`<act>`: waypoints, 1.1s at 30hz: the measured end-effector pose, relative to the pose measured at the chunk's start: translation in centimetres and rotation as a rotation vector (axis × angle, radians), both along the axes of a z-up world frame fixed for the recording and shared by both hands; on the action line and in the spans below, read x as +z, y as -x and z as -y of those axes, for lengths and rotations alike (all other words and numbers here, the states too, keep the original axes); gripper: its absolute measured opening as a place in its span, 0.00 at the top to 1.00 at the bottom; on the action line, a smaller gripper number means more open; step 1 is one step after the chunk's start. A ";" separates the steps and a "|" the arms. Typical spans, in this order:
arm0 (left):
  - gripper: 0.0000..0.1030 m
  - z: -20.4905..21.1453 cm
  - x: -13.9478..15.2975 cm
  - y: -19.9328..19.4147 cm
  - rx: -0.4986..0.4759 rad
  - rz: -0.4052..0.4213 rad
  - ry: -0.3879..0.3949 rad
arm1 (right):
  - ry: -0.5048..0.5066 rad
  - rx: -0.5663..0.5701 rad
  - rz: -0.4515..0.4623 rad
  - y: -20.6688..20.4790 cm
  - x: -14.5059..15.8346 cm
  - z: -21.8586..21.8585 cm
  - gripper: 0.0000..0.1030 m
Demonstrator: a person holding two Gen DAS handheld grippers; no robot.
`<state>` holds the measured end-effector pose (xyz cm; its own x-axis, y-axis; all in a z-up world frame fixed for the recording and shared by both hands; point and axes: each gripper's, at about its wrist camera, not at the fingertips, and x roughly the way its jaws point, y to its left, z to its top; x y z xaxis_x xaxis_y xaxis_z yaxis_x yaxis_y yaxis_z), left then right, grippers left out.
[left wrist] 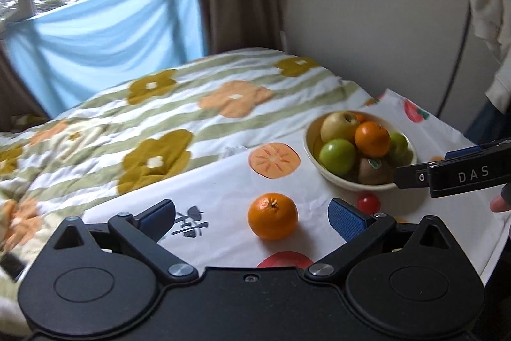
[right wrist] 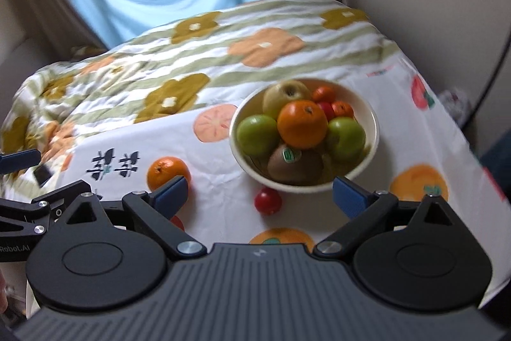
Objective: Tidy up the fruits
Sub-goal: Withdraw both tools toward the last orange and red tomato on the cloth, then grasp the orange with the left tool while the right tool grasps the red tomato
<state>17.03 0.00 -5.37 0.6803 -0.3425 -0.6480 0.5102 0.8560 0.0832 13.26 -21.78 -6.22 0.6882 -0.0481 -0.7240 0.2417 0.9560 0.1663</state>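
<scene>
Orange mandarin (left wrist: 272, 215) lies loose on the cloth at lower centre, between the spread, empty fingers of the left gripper (left wrist: 252, 214); right gripper (right wrist: 260, 192) likewise spread. Centre, close gently, then lift toward the bowl (left wrist: 351, 182) at right

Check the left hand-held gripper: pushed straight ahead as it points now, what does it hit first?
Most likely the loose orange, lying on the tablecloth between the open left hand-held gripper fingers. Depth is uncertain.
</scene>
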 end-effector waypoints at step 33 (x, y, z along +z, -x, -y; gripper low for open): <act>0.35 4.3 -11.1 -9.0 -0.258 -0.207 -0.070 | -0.024 -0.227 -0.125 -5.4 -9.1 -0.7 0.18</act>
<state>26.07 -4.33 -16.47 0.4282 -0.4357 -0.7917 0.7215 0.6924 0.0092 18.61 -21.03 -15.33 0.5669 -0.1724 -0.8055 0.4694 0.8712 0.1439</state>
